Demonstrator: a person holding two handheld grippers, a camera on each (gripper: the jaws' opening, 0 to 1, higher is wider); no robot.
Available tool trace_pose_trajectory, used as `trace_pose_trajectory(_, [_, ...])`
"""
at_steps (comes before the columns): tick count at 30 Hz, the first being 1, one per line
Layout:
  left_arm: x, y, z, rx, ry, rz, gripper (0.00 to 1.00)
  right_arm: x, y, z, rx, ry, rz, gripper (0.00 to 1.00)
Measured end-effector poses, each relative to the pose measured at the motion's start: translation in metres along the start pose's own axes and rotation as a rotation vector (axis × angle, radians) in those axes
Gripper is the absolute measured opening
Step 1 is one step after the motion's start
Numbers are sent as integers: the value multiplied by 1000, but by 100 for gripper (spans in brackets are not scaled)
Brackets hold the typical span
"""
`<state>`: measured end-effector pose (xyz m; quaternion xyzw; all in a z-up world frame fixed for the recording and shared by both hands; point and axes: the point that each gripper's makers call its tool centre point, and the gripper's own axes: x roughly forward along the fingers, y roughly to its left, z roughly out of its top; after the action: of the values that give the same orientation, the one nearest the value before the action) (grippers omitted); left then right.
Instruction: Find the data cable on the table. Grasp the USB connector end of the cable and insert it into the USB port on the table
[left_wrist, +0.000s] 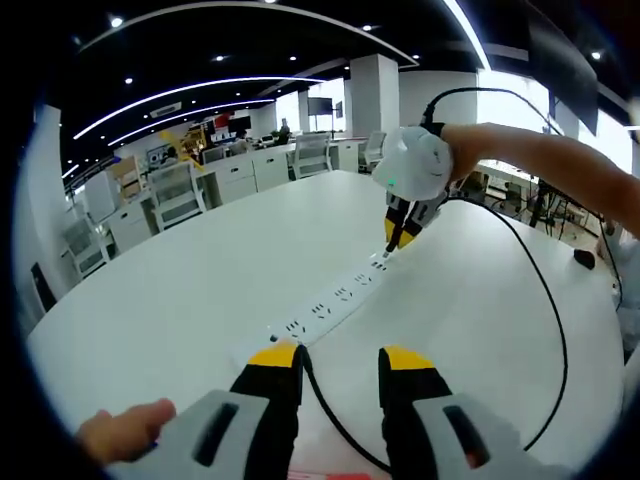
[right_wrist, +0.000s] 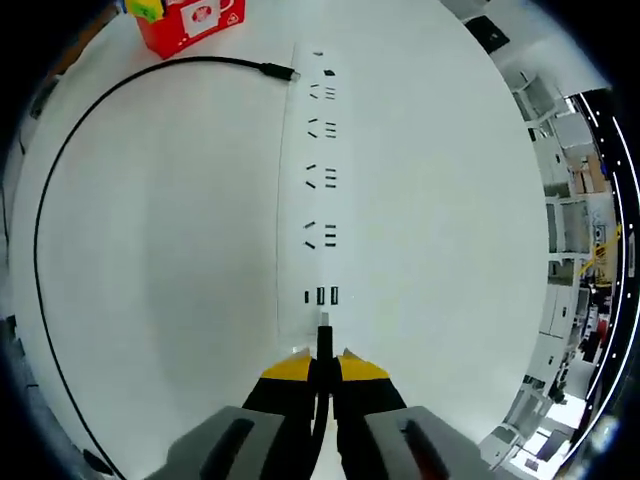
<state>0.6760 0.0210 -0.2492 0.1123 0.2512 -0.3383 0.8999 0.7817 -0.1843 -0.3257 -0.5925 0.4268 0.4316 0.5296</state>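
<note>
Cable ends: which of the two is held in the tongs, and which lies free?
The USB connector is pinched in the right tongs, just short of the power strip's USB ports. The small plug end lies free beside the strip's far end.

Open left tongs (left_wrist: 341, 362) before power strip (left_wrist: 325, 305)

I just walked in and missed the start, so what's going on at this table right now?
A person is plugging a black data cable into a white power strip on the white table. The right gripper is shut on the cable's USB connector, holding it just short of the strip's USB ports; it isn't in yet. The left gripper is open near the strip's other end, where the cable's loose plug lies.
</note>
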Motion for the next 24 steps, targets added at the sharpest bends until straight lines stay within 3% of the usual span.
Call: trace_pose_trajectory(24, [0,-1,-1,0,-1,0,31,7,4,11,-62,78,23,9])
